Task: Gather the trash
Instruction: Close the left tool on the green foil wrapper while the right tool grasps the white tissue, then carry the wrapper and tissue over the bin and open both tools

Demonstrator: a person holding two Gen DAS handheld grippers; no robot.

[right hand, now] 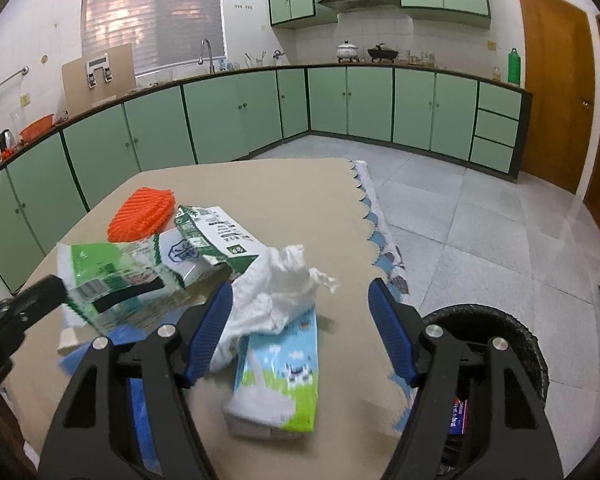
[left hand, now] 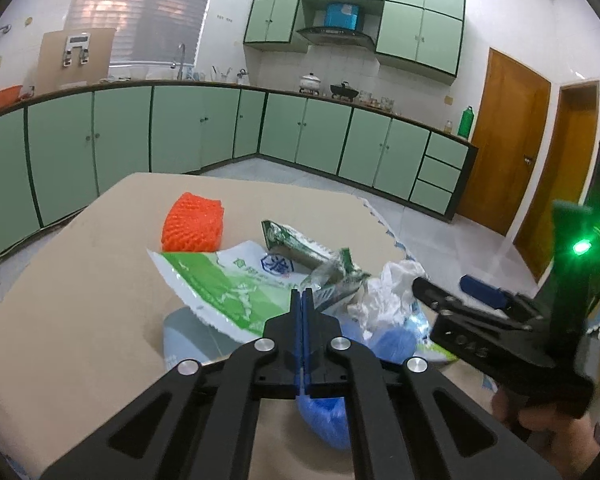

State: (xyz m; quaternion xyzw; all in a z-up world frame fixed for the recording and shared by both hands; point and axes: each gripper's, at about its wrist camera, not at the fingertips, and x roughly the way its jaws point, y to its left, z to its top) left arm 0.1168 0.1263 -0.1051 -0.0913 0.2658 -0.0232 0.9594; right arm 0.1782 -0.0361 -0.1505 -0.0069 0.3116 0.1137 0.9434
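My left gripper (left hand: 302,298) is shut on the edge of a green and white plastic bag (left hand: 228,284); in the right wrist view one of its fingers (right hand: 128,294) shows dark through the bag (right hand: 112,276). My right gripper (right hand: 298,292) is open over a crumpled white tissue (right hand: 280,288), which lies between its blue pads on a blue and green carton (right hand: 284,372). A torn green and white carton (right hand: 216,236) and an orange foam net (right hand: 142,214) lie further back on the beige table (right hand: 284,200).
A black trash bin (right hand: 500,328) stands on the floor off the table's right edge, with a wrapper inside. A blue bundle (left hand: 324,420) and a grey object (left hand: 192,340) lie under the left gripper. Green cabinets line the far walls.
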